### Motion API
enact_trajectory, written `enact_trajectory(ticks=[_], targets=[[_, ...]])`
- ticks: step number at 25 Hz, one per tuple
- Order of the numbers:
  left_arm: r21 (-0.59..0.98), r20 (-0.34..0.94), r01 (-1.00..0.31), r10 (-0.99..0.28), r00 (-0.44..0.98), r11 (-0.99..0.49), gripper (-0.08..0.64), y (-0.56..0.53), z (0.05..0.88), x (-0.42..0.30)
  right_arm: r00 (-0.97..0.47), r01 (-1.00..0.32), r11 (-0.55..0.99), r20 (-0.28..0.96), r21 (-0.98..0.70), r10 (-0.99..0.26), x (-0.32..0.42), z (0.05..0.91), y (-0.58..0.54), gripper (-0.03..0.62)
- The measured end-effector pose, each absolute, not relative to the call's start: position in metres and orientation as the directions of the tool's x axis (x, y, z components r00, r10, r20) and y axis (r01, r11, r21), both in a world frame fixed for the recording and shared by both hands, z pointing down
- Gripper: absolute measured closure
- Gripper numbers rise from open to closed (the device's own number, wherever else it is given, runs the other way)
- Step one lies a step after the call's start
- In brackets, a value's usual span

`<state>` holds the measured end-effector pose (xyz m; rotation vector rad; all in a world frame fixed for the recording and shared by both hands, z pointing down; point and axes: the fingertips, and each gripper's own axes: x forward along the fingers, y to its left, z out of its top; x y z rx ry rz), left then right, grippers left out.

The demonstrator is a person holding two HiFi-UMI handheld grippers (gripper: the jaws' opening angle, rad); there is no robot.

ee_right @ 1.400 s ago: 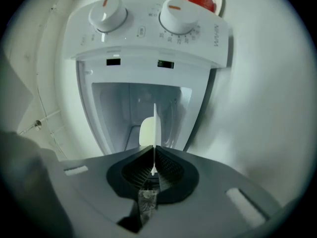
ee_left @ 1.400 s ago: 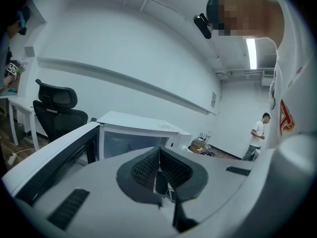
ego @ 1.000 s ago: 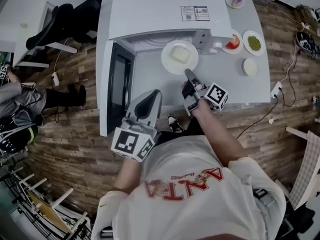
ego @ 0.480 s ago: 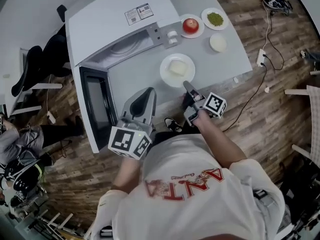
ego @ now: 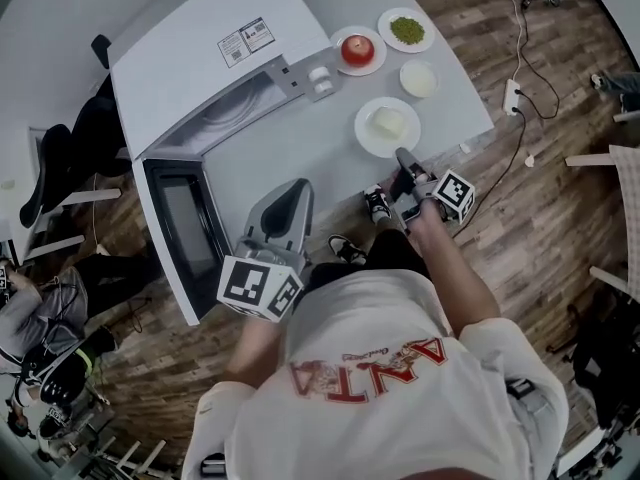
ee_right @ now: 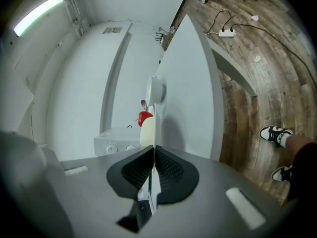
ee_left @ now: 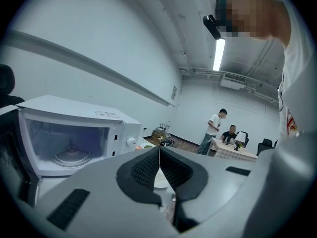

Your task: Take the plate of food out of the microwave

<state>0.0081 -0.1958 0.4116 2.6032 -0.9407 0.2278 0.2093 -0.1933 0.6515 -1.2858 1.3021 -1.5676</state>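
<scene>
The white plate (ego: 387, 126) with a pale block of food (ego: 388, 122) is over the grey table (ego: 300, 148), to the right of the microwave (ego: 205, 63) and near the table's front edge. My right gripper (ego: 402, 155) is shut on the plate's near rim. In the right gripper view the plate (ee_right: 154, 125) shows edge-on between the closed pads of the gripper (ee_right: 154, 148). My left gripper (ego: 293, 188) is shut and empty above the table's front edge. In the left gripper view the gripper (ee_left: 159, 150) points past the open microwave (ee_left: 74, 143), whose cavity holds only the turntable (ee_left: 72, 156).
The microwave door (ego: 180, 233) hangs open past the table's front left. An apple on a plate (ego: 358, 50), a plate of green food (ego: 406, 29) and a small white dish (ego: 418, 79) stand behind the plate. A power strip (ego: 513, 96) lies on the floor. Two people (ee_left: 218, 128) are far off.
The right gripper has carried the plate from in front of the microwave's mouth to the right, closer to the table's front right edge. The left gripper has stayed shut in place.
</scene>
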Motion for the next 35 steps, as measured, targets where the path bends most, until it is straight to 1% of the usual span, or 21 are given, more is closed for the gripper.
enact_trajectory(ticks=[8, 14, 17, 19, 21, 25, 29, 32, 35], targets=[[0.296, 0.288, -0.668, -0.603, 0.744, -0.682, 0.551, -0.207, 0.425, -0.006, -0.256, -0.077, -0.277, 0.288, -0.958, -0.923, 0.218, 0.665, -0.207, 0.578], [0.305, 0.295, -0.676, -0.608, 0.737, -0.671, 0.551, -0.215, 0.427, -0.011, -0.271, -0.13, -0.339, 0.363, -0.932, -0.892, 0.222, 0.668, -0.212, 0.575], [0.312, 0.298, -0.676, -0.607, 0.737, -0.667, 0.551, -0.216, 0.432, -0.012, -0.297, -0.188, -0.325, 0.369, -0.927, -0.881, 0.225, 0.658, -0.218, 0.569], [0.316, 0.298, -0.678, -0.608, 0.735, -0.664, 0.551, -0.215, 0.435, -0.014, -0.32, -0.218, -0.31, 0.368, -0.925, -0.873, 0.227, 0.654, -0.221, 0.515], [0.319, 0.302, -0.678, -0.607, 0.735, -0.663, 0.551, -0.215, 0.437, -0.014, -0.343, -0.245, -0.307, 0.378, -0.92, -0.86, 0.228, 0.652, -0.223, 0.497], [0.321, 0.304, -0.676, -0.604, 0.737, -0.663, 0.551, -0.214, 0.438, -0.013, -0.403, -0.373, -0.281, 0.427, -0.884, -0.81, 0.225, 0.65, -0.224, 0.451], [0.326, 0.309, -0.673, -0.598, 0.74, -0.664, 0.551, -0.211, 0.438, -0.011, -0.442, -0.565, -0.244, 0.539, -0.788, -0.717, 0.216, 0.658, -0.219, 0.388], [0.33, 0.316, -0.67, -0.591, 0.742, -0.665, 0.551, -0.207, 0.44, -0.009, -0.462, -0.699, -0.17, 0.62, -0.694, -0.634, 0.207, 0.665, -0.213, 0.365], [0.33, 0.323, -0.668, -0.585, 0.743, -0.667, 0.551, -0.203, 0.441, -0.006, -0.453, -0.816, -0.062, 0.702, -0.575, -0.55, 0.199, 0.673, -0.206, 0.347]])
